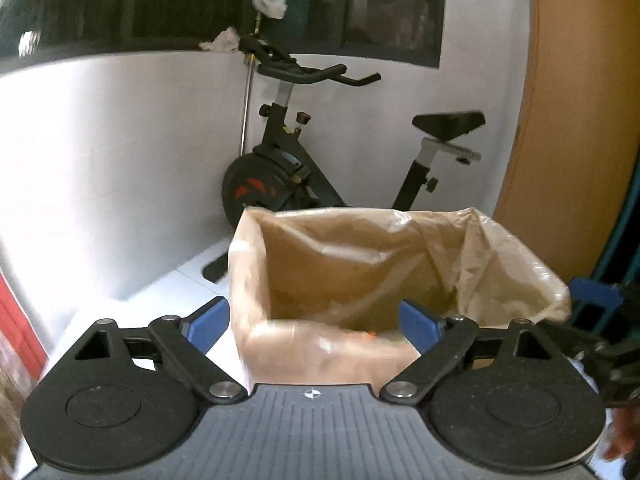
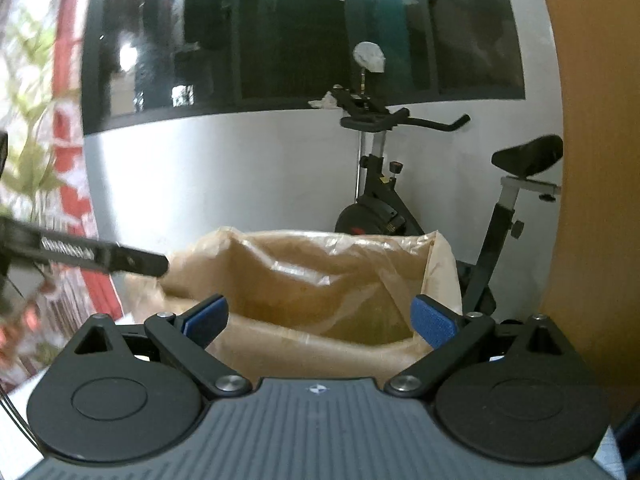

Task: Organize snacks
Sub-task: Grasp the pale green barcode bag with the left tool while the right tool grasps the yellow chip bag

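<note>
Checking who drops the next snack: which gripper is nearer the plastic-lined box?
Roughly level; neither is clearly nearer. The left gripper and right gripper both hang open at the near rim of the plastic-lined box.

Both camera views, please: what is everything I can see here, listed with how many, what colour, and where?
Lined box: one, tan with a clear plastic liner, open-topped, straight ahead of both grippers; contents too blurred to name.
Exercise bike: one, black with a red-marked flywheel, behind the box against the wall.
Wall: one, white, behind the bike.
Window: one, dark-framed, above the wall.
Crumpled cloth: one, pale, on the window ledge by the handlebars.
Wooden panel: one, tan, far right.
Left gripper: one, black with blue pads, open, empty.
Right gripper: one, black with blue pads, open, empty.
</note>
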{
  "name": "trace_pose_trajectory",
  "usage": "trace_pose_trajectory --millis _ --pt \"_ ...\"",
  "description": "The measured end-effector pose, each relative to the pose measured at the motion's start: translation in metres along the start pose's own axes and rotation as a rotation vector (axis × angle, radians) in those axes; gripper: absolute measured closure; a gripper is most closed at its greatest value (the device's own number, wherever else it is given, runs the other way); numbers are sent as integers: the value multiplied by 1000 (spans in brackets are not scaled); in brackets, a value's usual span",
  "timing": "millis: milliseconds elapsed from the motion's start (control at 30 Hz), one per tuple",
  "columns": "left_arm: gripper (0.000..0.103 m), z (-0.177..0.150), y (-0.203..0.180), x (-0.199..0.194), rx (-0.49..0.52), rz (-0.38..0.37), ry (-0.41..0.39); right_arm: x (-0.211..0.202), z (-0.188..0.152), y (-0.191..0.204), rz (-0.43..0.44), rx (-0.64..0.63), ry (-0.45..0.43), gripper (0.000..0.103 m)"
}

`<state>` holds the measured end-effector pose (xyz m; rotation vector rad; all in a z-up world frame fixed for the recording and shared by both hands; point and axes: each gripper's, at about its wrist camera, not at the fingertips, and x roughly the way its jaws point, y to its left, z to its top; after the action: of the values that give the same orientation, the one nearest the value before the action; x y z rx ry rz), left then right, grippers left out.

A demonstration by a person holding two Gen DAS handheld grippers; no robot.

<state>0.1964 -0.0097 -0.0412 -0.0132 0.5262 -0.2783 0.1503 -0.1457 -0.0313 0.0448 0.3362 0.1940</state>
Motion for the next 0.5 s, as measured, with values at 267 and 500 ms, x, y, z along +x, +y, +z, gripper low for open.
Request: trace_pose_trajectory --millis 267,500 --pt "11 -53 12 -4 -79 -10 69 -22 -47 5 -31 7 18 3" --pt "11 -79 14 19 -84 -40 178 -9 -89 0 -53 -17 155 3"
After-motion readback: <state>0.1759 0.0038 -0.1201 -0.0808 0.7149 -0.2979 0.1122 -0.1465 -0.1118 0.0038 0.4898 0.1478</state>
